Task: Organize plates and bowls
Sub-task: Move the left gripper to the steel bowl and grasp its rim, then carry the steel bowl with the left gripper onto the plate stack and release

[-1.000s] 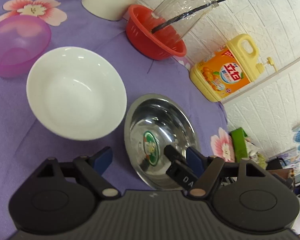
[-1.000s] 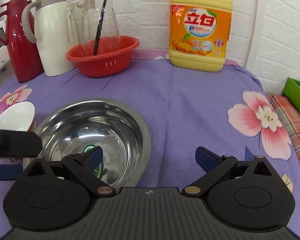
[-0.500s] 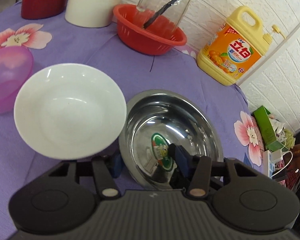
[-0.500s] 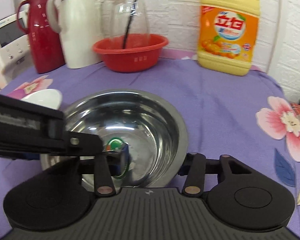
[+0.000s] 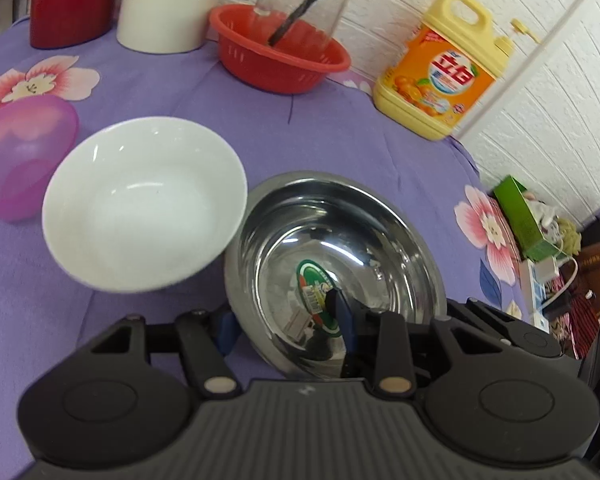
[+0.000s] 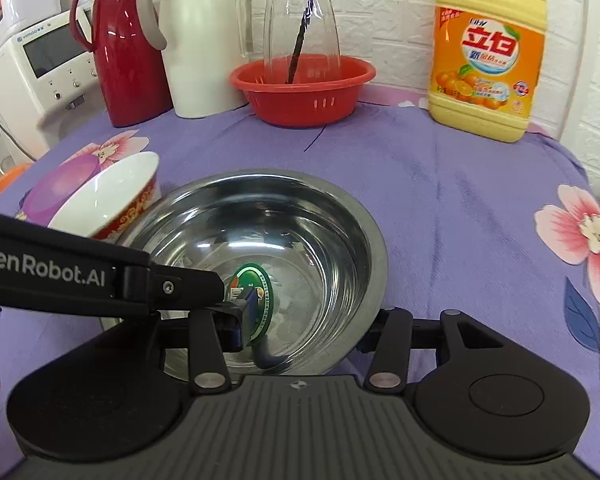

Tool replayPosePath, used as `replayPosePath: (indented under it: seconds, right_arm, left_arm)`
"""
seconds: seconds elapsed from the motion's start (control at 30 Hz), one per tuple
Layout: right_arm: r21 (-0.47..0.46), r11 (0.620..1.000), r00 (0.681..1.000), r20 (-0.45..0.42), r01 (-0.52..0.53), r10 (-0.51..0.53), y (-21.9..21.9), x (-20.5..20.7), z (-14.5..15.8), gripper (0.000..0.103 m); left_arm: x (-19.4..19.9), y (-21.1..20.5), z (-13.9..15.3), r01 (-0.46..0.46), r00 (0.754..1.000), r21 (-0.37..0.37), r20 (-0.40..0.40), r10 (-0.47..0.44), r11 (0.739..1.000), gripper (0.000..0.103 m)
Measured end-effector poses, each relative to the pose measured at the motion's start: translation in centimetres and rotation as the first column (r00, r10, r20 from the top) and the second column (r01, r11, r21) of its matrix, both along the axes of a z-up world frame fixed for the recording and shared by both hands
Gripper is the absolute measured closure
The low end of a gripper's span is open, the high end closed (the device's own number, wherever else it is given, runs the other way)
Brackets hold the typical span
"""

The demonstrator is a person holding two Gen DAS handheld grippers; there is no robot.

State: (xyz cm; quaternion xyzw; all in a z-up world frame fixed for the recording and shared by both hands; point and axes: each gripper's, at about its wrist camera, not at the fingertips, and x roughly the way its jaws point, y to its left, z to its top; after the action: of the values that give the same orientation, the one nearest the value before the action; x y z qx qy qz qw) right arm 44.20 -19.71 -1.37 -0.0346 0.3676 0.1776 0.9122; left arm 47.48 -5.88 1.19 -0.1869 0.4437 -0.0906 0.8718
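Steel bowl sits on the purple cloth, right in front of me and between both tools. It is the piece I am working on.

A second ago both grippers stood wide over it. My left gripper has just been closing and is now narrow. One pad is outside the near-left wall and the other is inside, close to the green sticker, so the wall is between the jaws. Whether the pads actually bite the metal I cannot tell from here.

My right gripper pinched in and has just been opening again, so it stands about half wide. Its left finger is inside the bowl and its right finger is just outside the near rim. I judge that it straddles the rim without pressing on it.

The white bowl was clear of the steel one a second ago. Its rim now meets the steel rim, either touching or overlapping, and from the right it looks tipped, with its red pattern showing. The pink bowl is just beyond it.

I take this to mean the left hand is taking hold while the right lets go. Lifting is the likely next step, but nothing is nested yet. Moving the steel bowl could knock the leaning white bowl.
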Motion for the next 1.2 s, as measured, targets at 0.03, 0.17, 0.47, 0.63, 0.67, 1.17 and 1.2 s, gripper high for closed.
replayPosePath:
  seconds: [0.03, 0.17, 0.47, 0.63, 0.67, 1.17, 1.2]
  right_arm:
    - [-0.001, 1.0, 1.0, 0.002, 0.005, -0.005, -0.1, -0.7, 0.1, 0.021]
    - [-0.02, 1.0, 1.0, -0.003, 0.014, -0.014, -0.1, -3.1, 0.6, 0.02]
    - [-0.058, 0.998, 0.999, 0.044, 0.031, -0.029, 0.8, -10.0, 2.5, 0.019]
    - [-0.064, 0.996, 0.996, 0.064, 0.061, -0.057, 0.7, -14.9, 1.9, 0.018]
    - [-0.061, 0.996, 0.996, 0.065, 0.067, -0.063, 0.7, -15.8, 1.7, 0.018]
    - [-0.004, 0.993, 0.991, 0.063, 0.122, -0.121, 1.4, -25.9, -0.6, 0.017]
    - [0.004, 0.992, 0.99, 0.061, 0.127, -0.127, 1.4, -26.3, -0.7, 0.017]
  left_arm:
    - [-0.6, -0.2, 0.1, 0.011, 1.0, 0.004, 0.004, -0.011, 1.0, 0.068]
    - [-2.9, -0.4, 0.5, 0.026, 1.0, -0.013, 0.008, -0.026, 1.0, 0.068]
    - [-10.0, 0.5, 2.3, 0.066, 0.997, -0.042, 0.047, -0.064, 0.997, 0.068]
    - [-14.9, 0.7, 1.7, 0.107, 0.993, -0.049, 0.055, -0.104, 0.993, 0.069]
    - [-15.8, 0.7, 1.5, 0.114, 0.992, -0.048, 0.053, -0.111, 0.992, 0.069]
    - [-25.5, 0.9, -0.3, 0.203, 0.976, 0.022, 0.072, -0.204, 0.979, 0.07]
    - [-25.7, 0.7, -0.3, 0.209, 0.975, 0.032, 0.076, -0.211, 0.977, 0.07]
